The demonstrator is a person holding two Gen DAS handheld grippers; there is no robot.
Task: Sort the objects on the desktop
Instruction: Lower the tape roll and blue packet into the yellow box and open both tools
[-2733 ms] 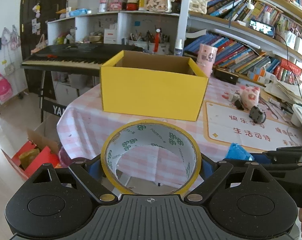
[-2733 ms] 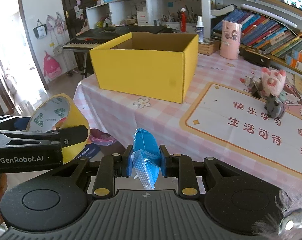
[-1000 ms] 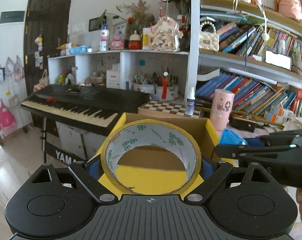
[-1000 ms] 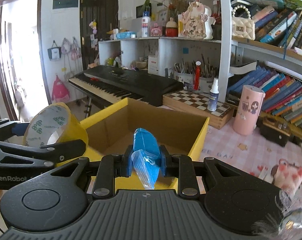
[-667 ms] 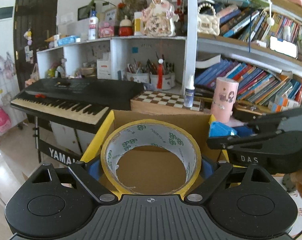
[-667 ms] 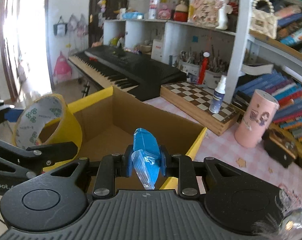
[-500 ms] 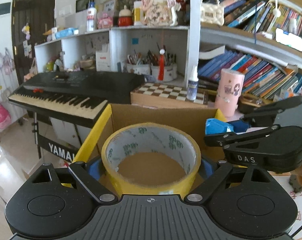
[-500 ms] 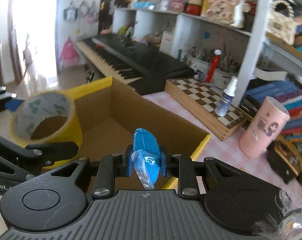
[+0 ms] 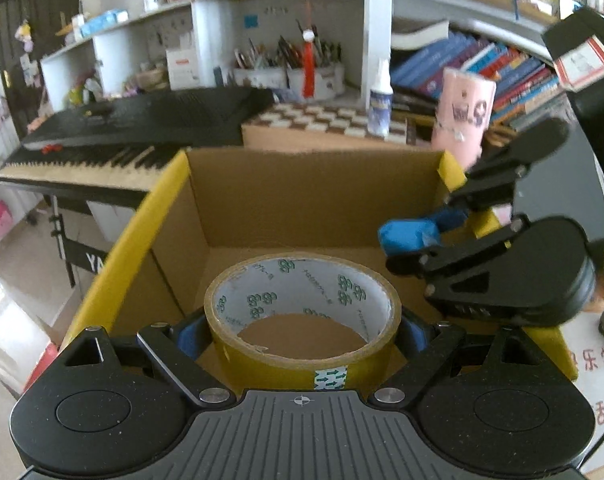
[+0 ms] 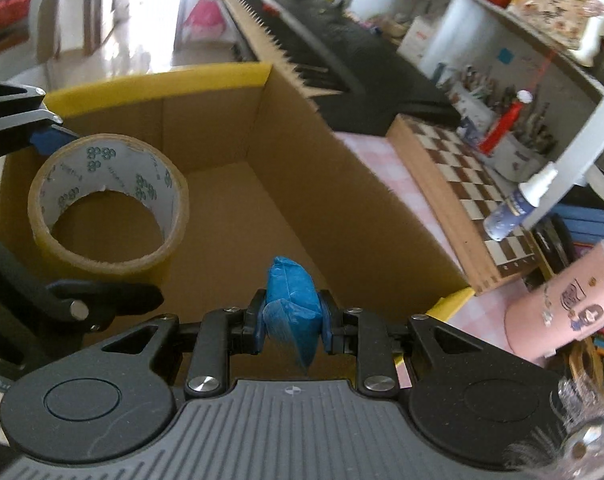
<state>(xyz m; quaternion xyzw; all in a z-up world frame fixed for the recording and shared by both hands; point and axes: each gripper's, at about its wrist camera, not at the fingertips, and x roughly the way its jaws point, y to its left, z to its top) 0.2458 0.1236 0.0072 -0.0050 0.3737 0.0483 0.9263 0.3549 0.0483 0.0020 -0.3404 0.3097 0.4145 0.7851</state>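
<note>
The roll of yellow tape [image 9: 304, 320] sits clamped between the wide-spread fingers [image 9: 189, 334] of the left gripper [image 9: 302, 332], its white printed core facing up, and it hangs over the open mouth of the yellow cardboard box [image 9: 261, 208]. Through the ring you see the brown floor of the box. From the right wrist view the same roll [image 10: 107, 204] shows at the left, tilted, above the near-left part of the box [image 10: 237, 136].

Over on the other side, the right gripper [image 10: 291, 326] has its fingers [image 10: 253, 326] pressed close together, pinching a small blue packet [image 10: 291, 304] that pokes out forward between them. The packet [image 9: 408, 236] also shows in the left wrist view, held out over the right side of the box interior, just inside the right wall.

Both tools point down into the box, side by side, well apart from each other.

Beyond the far wall lies a checkered game board [image 10: 462, 184] with a small spray bottle [image 10: 518, 204] on it, and a pink cylindrical container [image 10: 562, 304] beside it on the pink checked tabletop [image 10: 374, 148]. A black keyboard [image 9: 133, 128] stands behind.
</note>
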